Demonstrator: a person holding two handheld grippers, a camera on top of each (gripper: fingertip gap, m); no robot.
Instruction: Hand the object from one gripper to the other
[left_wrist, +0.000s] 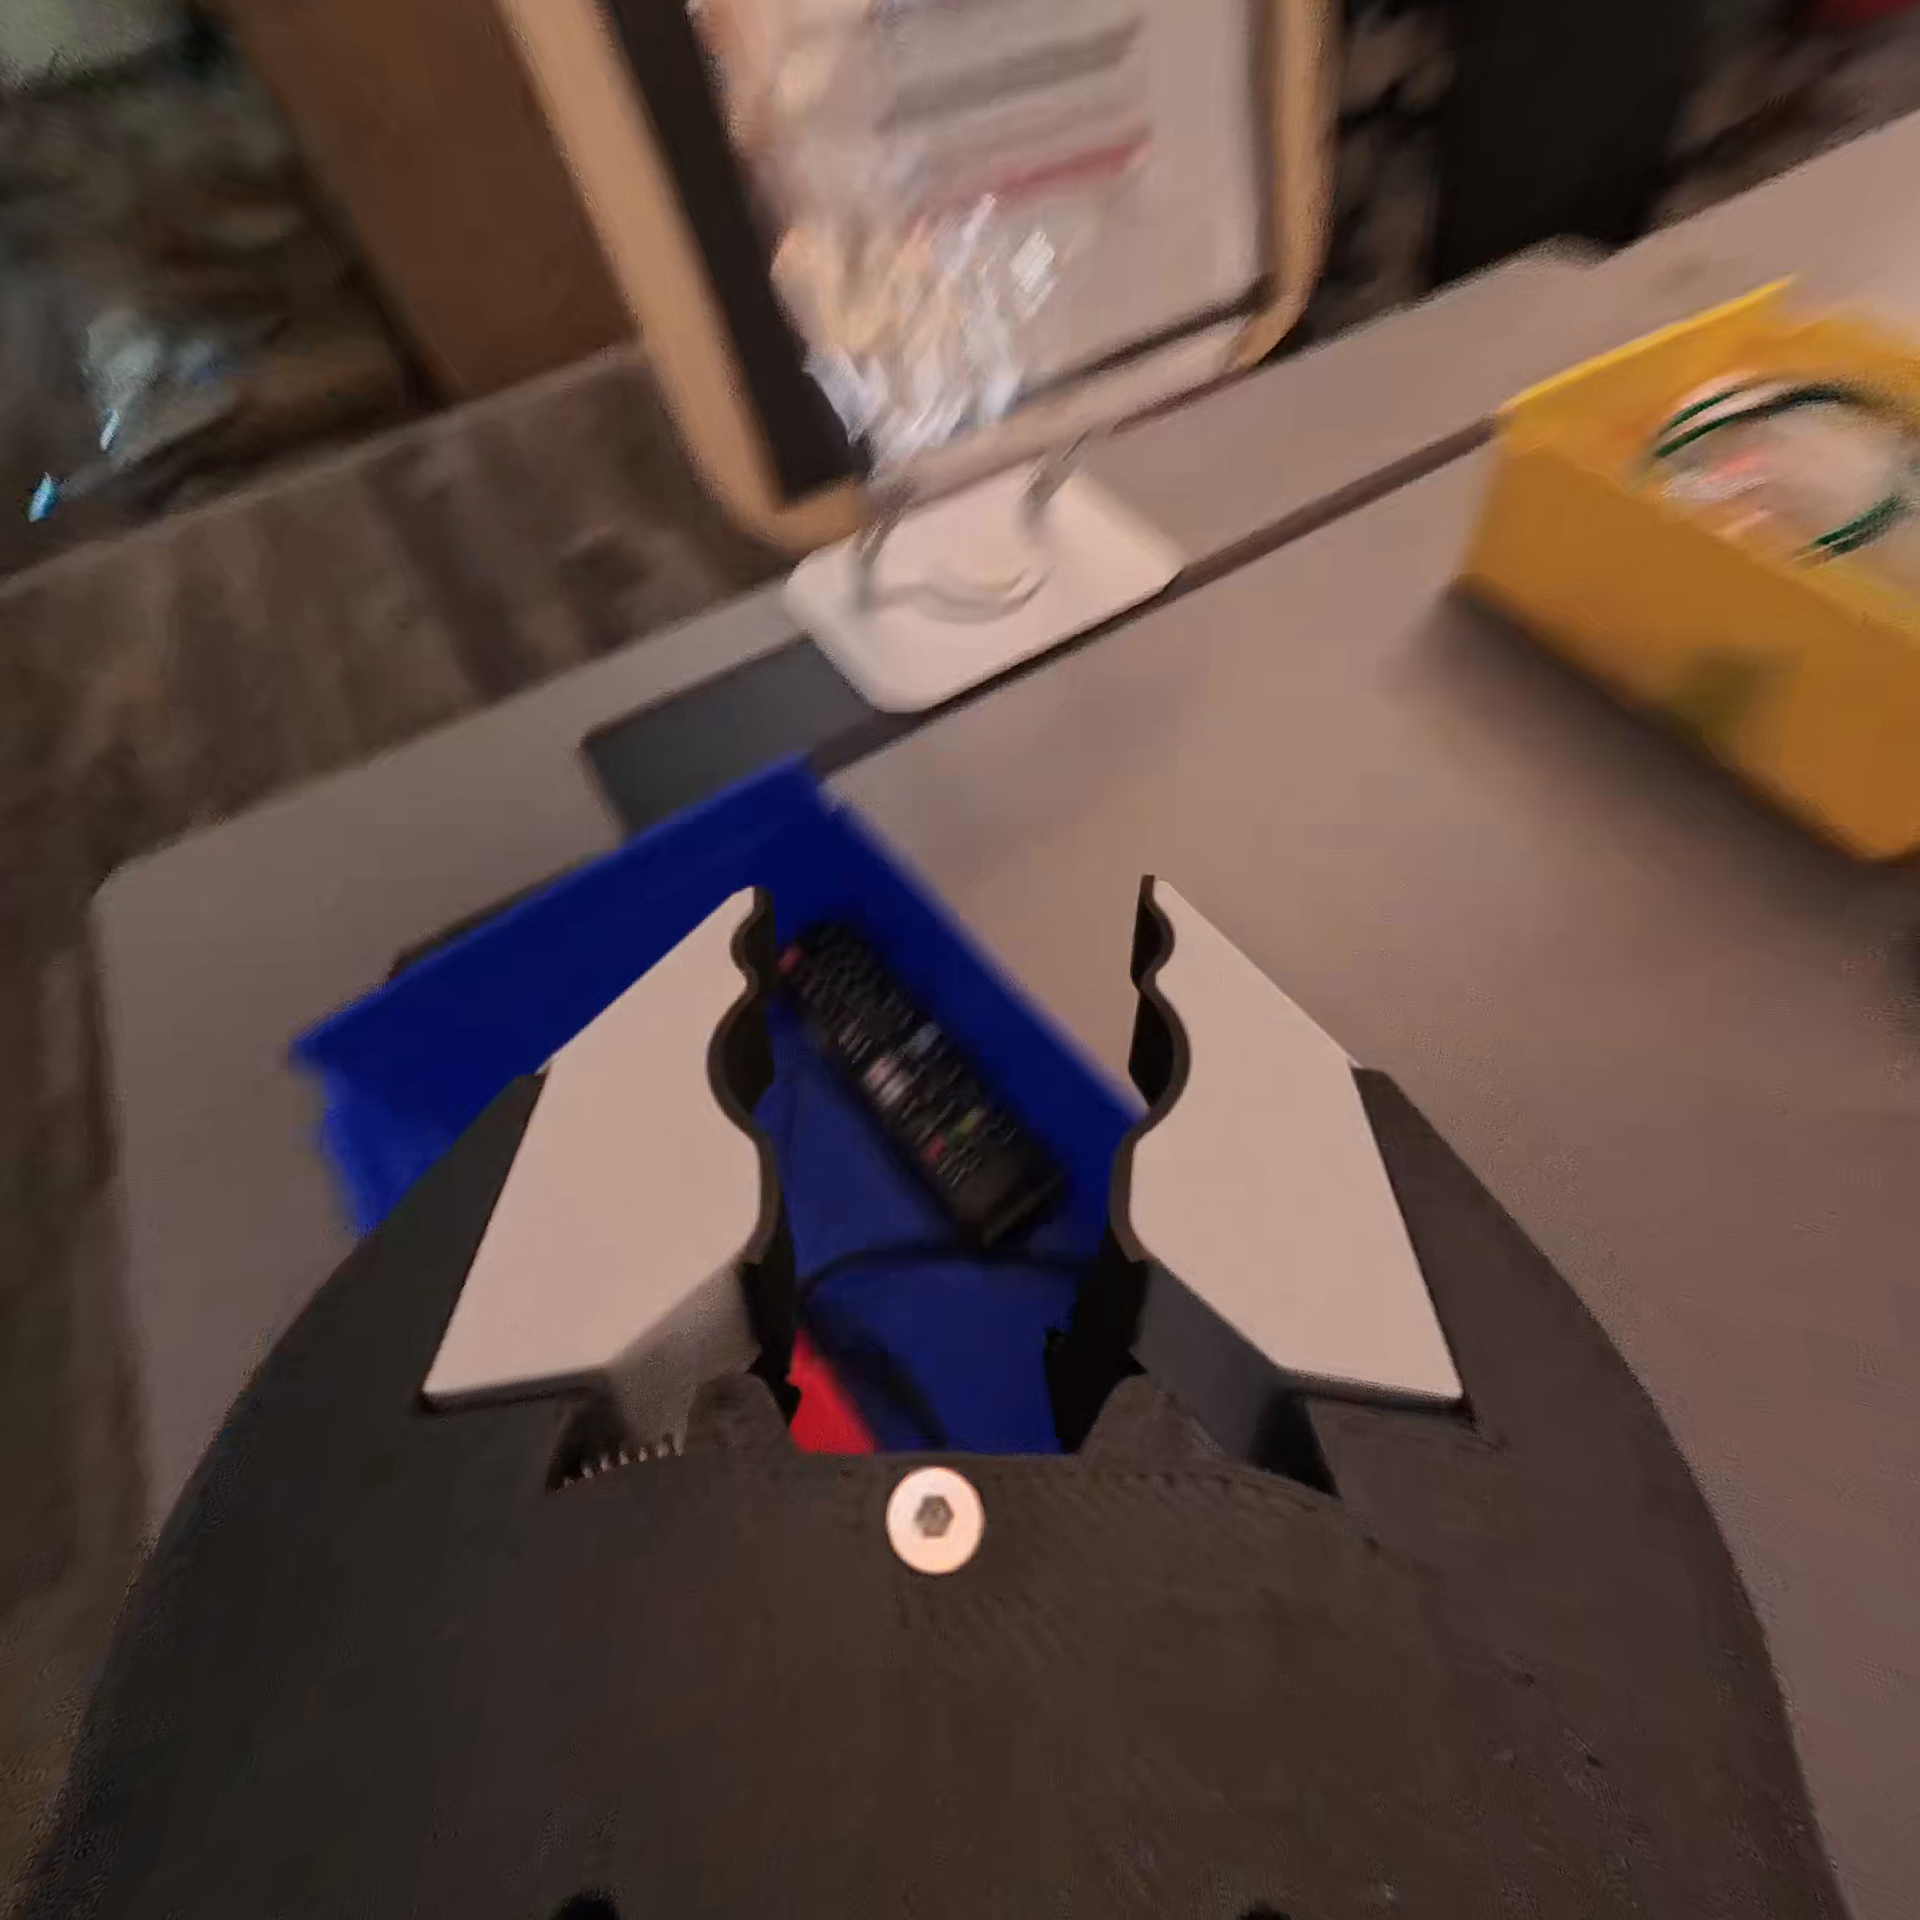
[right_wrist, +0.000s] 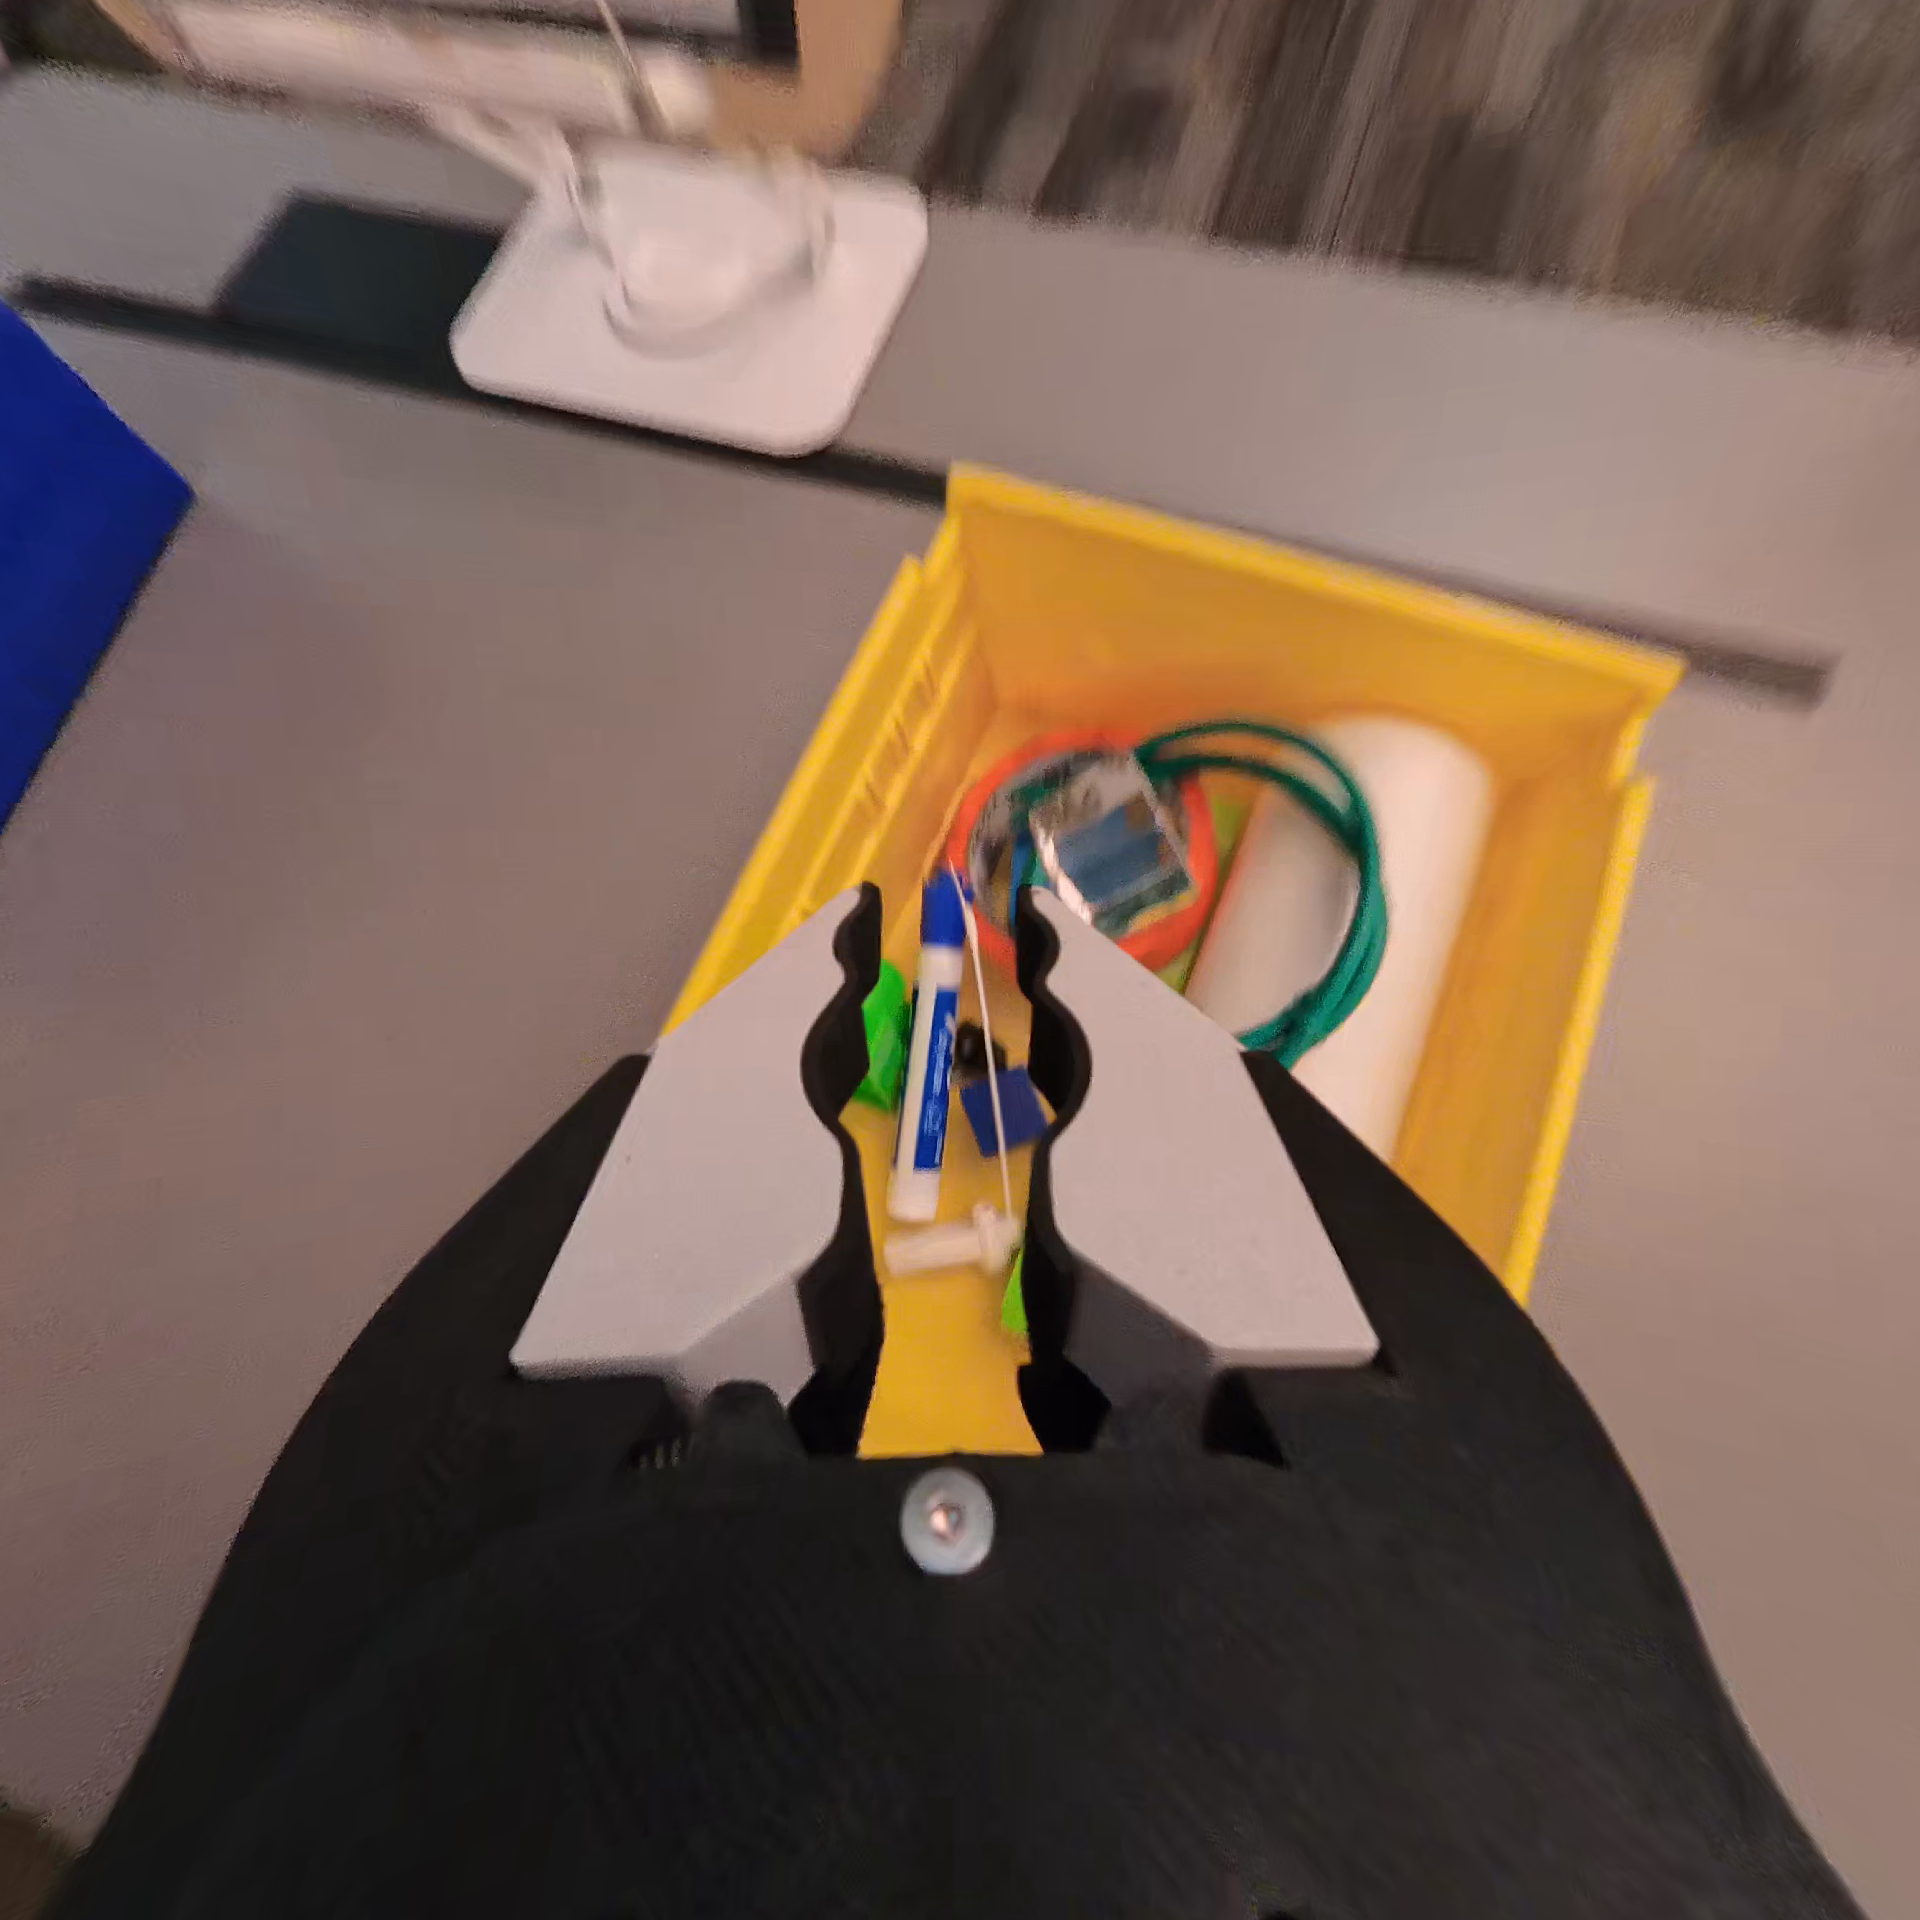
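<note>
In the left wrist view my left gripper (left_wrist: 951, 914) is open and empty above a blue bin (left_wrist: 582, 997). A black remote control (left_wrist: 920, 1070) lies slanted in that bin, between and below my fingers. A red thing (left_wrist: 826, 1403) shows low in the gap. In the right wrist view my right gripper (right_wrist: 945, 925) is open and empty above a yellow bin (right_wrist: 1226, 613). A blue-and-white marker (right_wrist: 930, 1060) lies in the bin between my fingers, apart from them. Near it lie a white bolt (right_wrist: 951, 1247), a blue square (right_wrist: 1003, 1117) and green pieces (right_wrist: 883, 1039).
The yellow bin also holds a white roll (right_wrist: 1371, 935), a green cable coil (right_wrist: 1351, 914), an orange ring (right_wrist: 1195, 831) and a small packet (right_wrist: 1112, 842). A lamp's white base (right_wrist: 686, 301) stands at the back of the grey table (right_wrist: 416, 831). The yellow bin (left_wrist: 1714, 623) shows right in the left view. One gripper's finger ends stand about 50 cm off the other's. My left gripper is the nearer one to the black remote control (left_wrist: 920, 1070): about 20 cm, against 50 cm.
</note>
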